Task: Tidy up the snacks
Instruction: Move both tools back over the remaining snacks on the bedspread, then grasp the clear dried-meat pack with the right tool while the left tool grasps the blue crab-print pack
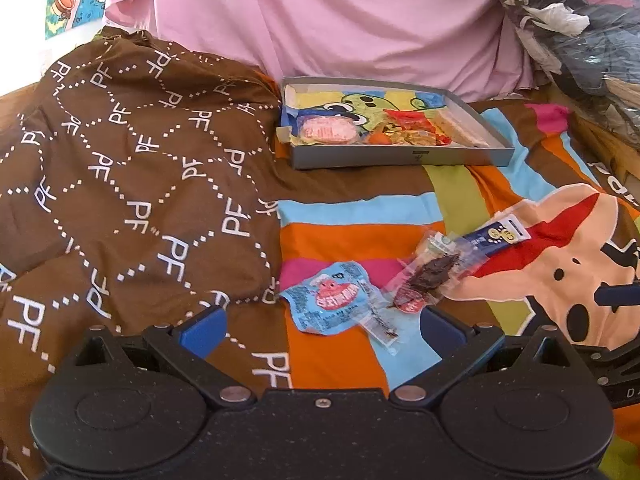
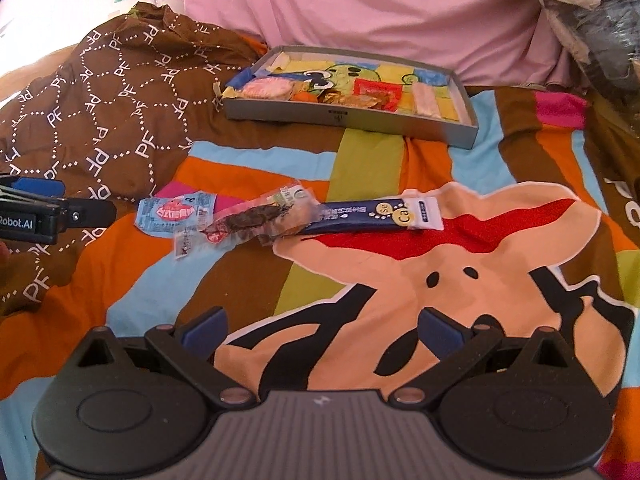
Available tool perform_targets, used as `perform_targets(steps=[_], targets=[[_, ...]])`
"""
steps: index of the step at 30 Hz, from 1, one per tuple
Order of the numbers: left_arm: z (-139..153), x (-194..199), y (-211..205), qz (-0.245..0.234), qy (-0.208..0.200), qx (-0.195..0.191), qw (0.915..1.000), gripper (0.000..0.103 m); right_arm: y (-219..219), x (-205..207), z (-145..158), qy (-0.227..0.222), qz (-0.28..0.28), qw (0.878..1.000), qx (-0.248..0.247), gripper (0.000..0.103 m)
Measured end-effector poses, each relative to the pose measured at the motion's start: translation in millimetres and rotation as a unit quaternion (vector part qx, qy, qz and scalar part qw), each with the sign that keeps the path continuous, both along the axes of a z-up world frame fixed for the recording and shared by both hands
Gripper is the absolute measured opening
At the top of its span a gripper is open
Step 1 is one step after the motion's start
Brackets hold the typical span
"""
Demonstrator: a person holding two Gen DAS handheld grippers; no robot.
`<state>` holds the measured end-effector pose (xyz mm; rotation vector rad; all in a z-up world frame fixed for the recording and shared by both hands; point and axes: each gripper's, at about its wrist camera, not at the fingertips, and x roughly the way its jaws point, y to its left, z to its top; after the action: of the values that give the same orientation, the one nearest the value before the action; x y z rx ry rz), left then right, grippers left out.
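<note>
Three loose snacks lie in a row on the bedspread: a light blue packet (image 1: pixel 330 300) (image 2: pixel 174 212), a clear packet with dark dried food (image 1: pixel 428 272) (image 2: pixel 256 220), and a dark blue stick pack (image 1: pixel 496 238) (image 2: pixel 372 214). A grey shallow box (image 1: pixel 400 158) (image 2: pixel 348 118) farther back holds several snacks. My left gripper (image 1: pixel 322 330) is open, just short of the light blue packet, empty. My right gripper (image 2: pixel 322 332) is open and empty, well in front of the stick pack. The left gripper (image 2: pixel 48 210) shows at the left edge of the right wrist view.
A brown patterned quilt (image 1: pixel 120 184) (image 2: pixel 112 92) is bunched on the left, next to the box and the light blue packet. Pink fabric (image 1: pixel 320 20) rises behind the box. A pile of clothes and plastic (image 1: pixel 580 40) sits at the far right.
</note>
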<state>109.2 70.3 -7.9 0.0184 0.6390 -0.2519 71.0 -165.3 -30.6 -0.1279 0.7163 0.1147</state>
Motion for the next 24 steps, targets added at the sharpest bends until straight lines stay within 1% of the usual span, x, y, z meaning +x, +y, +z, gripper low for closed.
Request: perform_targets(steps=[4, 6, 10, 14, 17, 19, 24], targets=[[1, 10, 5, 0.002, -0.002, 0.003, 1.0000, 0.102, 4, 8, 0, 0.004, 0.005, 1.000, 0.007, 0.103], [2, 15, 6, -0.005, 0.000, 0.007, 1.0000, 0.102, 6, 13, 1, 0.004, 0.008, 1.000, 0.011, 0.103], [2, 28, 10, -0.050, 0.011, 0.016, 0.9986, 0.102, 10, 25, 2, 0.006, 0.013, 1.000, 0.026, 0.103], [2, 41, 16, -0.079, 0.011, 0.035, 0.9962, 0.102, 16, 38, 1, 0.005, 0.030, 0.999, 0.044, 0.103], [0, 50, 21, -0.092, 0.016, 0.044, 0.9946, 0.102, 21, 50, -2, 0.017, 0.043, 0.997, 0.062, 0.103], [-4, 56, 22, -0.104, 0.017, 0.059, 0.9927, 0.102, 24, 59, -5, 0.025, 0.047, 0.996, 0.072, 0.103], [-16, 65, 16, -0.148, 0.020, 0.088, 0.9848, 0.102, 25, 83, -14, 0.052, 0.038, 0.993, 0.100, 0.103]])
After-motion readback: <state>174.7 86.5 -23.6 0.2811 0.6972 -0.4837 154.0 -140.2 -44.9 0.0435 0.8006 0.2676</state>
